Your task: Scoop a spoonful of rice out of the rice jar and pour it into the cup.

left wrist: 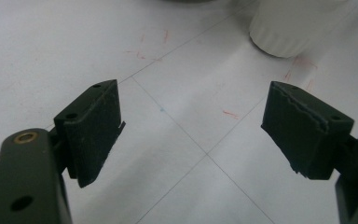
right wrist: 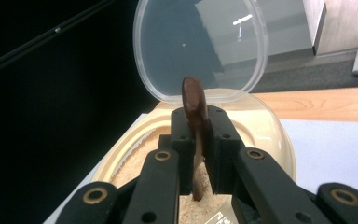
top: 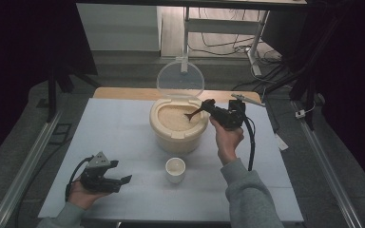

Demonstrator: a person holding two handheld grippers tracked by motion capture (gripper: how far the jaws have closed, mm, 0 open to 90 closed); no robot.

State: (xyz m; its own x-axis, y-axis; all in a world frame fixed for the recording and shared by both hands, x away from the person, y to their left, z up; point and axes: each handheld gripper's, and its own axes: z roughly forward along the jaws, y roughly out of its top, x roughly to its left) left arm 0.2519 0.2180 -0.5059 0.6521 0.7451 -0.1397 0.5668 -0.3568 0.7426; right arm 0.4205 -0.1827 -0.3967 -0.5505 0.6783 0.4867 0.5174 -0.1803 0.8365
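A cream tub (top: 178, 138) full of rice (top: 173, 116) stands mid-table with its clear lid (top: 180, 78) tipped up behind it. My right gripper (top: 209, 105) is shut on the handle of a dark brown spoon (top: 195, 113), whose bowl dips toward the rice from the tub's right. In the right gripper view the spoon (right wrist: 193, 100) stands edge-on between the jaws of that gripper (right wrist: 198, 140), above the rice (right wrist: 135, 168) and in front of the lid (right wrist: 200, 42). My left gripper (top: 121, 171) rests at the front left, open and holding nothing (left wrist: 193, 126).
A small white cup (top: 175, 169) stands in front of the tub; its ribbed base (left wrist: 289, 23) is ahead of the left jaws. The white table top (top: 119, 128) carries faint grid lines. A wooden edge (top: 119, 92) runs behind it. Metal rails flank both sides.
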